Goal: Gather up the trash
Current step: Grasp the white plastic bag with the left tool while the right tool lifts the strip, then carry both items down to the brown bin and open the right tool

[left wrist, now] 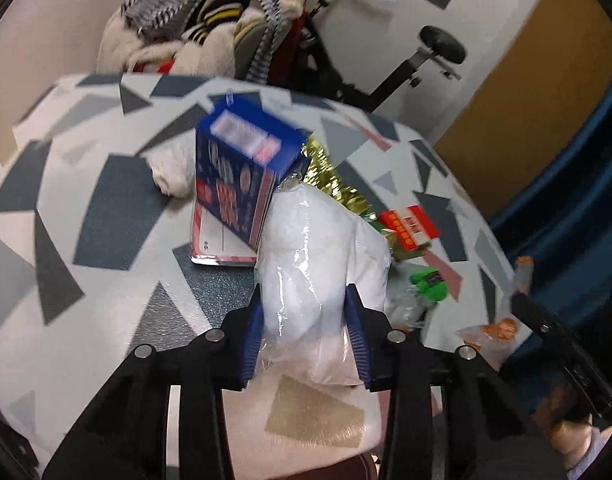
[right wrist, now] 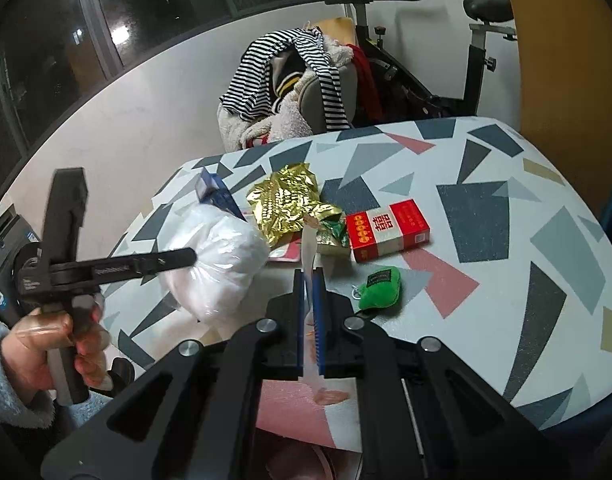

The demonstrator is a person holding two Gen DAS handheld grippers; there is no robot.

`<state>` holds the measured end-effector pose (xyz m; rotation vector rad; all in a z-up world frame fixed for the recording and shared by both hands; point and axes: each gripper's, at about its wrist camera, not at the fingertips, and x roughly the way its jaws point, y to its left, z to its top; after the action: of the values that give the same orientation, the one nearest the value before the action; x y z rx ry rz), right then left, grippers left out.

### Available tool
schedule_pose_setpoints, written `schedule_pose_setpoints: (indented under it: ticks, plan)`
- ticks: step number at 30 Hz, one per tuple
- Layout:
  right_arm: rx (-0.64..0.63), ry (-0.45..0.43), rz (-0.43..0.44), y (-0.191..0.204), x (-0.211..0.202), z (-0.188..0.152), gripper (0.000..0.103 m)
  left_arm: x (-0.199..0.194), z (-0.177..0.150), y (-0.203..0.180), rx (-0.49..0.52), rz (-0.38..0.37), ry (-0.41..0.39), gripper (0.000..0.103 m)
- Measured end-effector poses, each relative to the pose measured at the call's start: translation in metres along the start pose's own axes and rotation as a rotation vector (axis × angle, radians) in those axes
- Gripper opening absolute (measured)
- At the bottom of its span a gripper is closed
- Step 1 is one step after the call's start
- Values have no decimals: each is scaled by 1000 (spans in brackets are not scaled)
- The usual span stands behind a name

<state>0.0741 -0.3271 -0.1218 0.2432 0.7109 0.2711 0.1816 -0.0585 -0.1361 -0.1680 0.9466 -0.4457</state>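
Left gripper (left wrist: 306, 332): angled down over the patterned tabletop (left wrist: 106, 200); blue pads clamped on both sides of a white wad in clear plastic wrap (left wrist: 306, 256).
Left hand (right wrist: 54, 344): bare, fuzzy blue sleeve, wrapped round the handle.
Right gripper (right wrist: 309, 312): jaws pinched tight on a thin clear wrapper strip (right wrist: 308, 244).
Hard to read: blue carton (left wrist: 242, 168) blurred.
Trash: wad lifted near the table's edge, beside crumpled gold foil (right wrist: 290, 204).
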Motion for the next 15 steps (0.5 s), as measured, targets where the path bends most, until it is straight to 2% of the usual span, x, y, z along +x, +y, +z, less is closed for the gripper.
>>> schedule_pose_setpoints:
  ticks: [6, 12, 15]
  plan:
    - [-21, 0, 27, 14, -12, -7, 8, -45, -26, -9, 72, 38, -56, 38]
    - [-78, 26, 59, 37, -23, -29, 8, -82, -88, -16, 167, 46, -67, 38]
    - [-117, 47, 77, 50, -26, -47, 8, -96, -113, -17, 174, 43, -77, 38]
